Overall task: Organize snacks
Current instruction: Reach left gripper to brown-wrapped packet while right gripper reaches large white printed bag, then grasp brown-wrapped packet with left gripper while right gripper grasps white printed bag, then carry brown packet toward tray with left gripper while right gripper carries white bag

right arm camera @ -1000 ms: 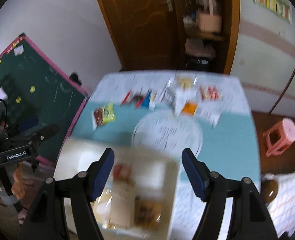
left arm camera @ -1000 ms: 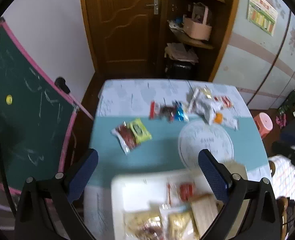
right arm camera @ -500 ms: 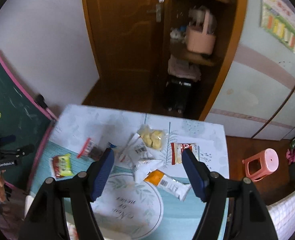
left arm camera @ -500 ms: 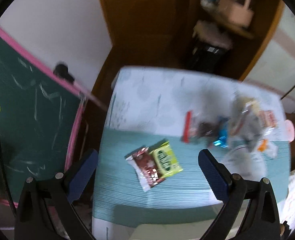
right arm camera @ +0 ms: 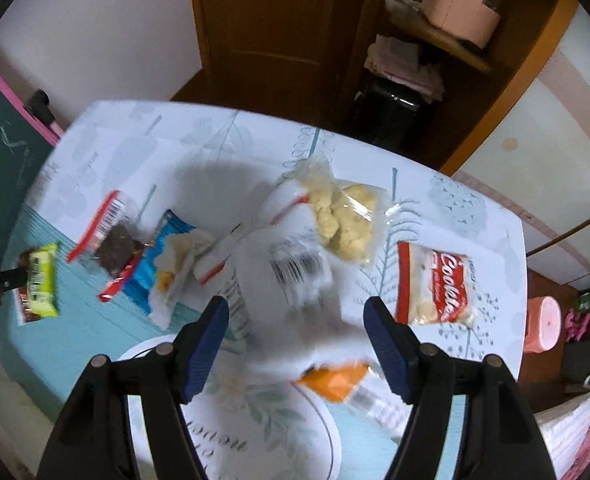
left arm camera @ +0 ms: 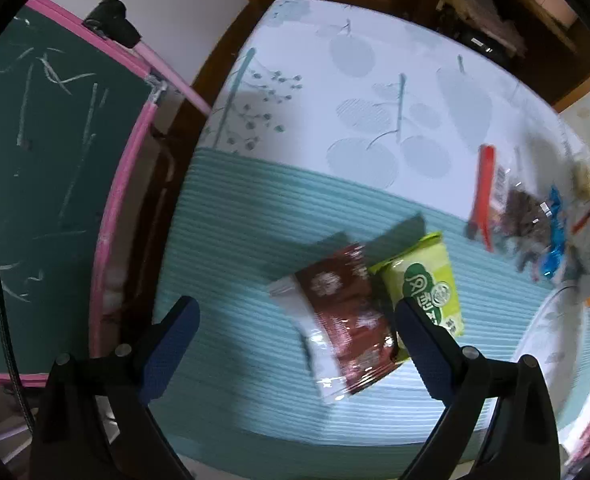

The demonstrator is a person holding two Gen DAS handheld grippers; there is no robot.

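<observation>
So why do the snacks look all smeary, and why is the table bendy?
Left wrist view: the red packet and green packet are smeared by motion blur, and dark shadows fall behind them. Right wrist view: the white packet is the blurriest, while the Coolete bag reads fairly clearly. Both views: the fisheye lens curves the table edges and darkens the corners.

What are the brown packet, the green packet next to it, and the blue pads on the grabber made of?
Brown packet: looks like glossy plastic film, going by the bright glare spots and the crinkled clear end seal.
Green packet: probably plastic film too, but duller, with printed lettering and little shine.
Blue pads: seemingly rubber or soft plastic, matte with a fine ribbed texture; the frames leave it open.
</observation>
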